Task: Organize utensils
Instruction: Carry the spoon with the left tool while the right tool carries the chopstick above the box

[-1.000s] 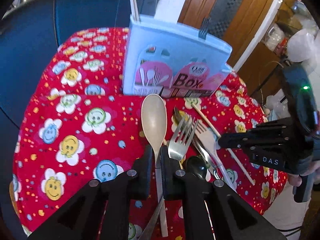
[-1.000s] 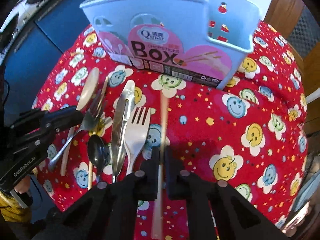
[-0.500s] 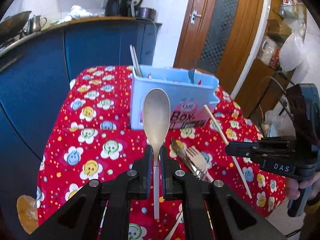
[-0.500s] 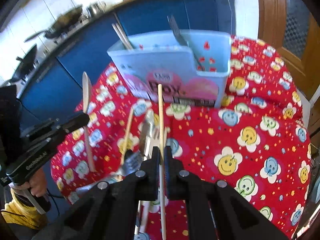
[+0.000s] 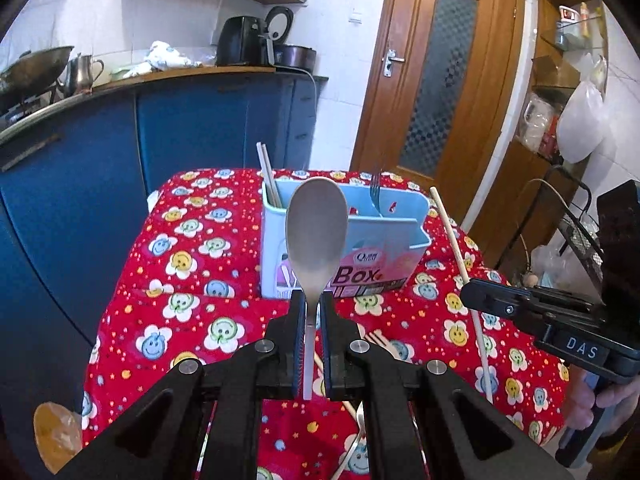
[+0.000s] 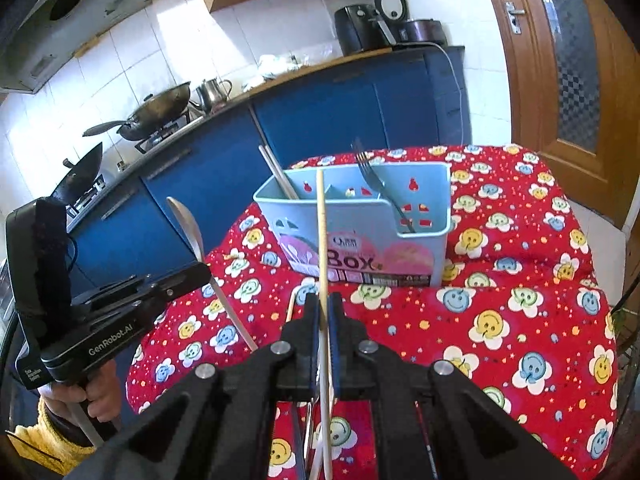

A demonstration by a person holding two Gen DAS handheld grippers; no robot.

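Spoon point(image 5: 316, 232): clamped at handle neck in left gripper point(image 5: 310, 312), bowl upright before blue box point(image 5: 404, 236); stiff, light, likely slippery. Chopstick point(image 6: 321, 240): pinched mid-shaft in right gripper point(image 6: 324, 316), above red tablecloth point(image 6: 520, 320); thin, prone to pivot.

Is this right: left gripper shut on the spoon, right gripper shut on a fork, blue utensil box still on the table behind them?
One error: the right gripper is shut on a chopstick, not a fork; the right wrist view shows it. A fork stands in the blue utensil box. The rest holds: the left gripper is shut on the spoon, and the box sits on the table.
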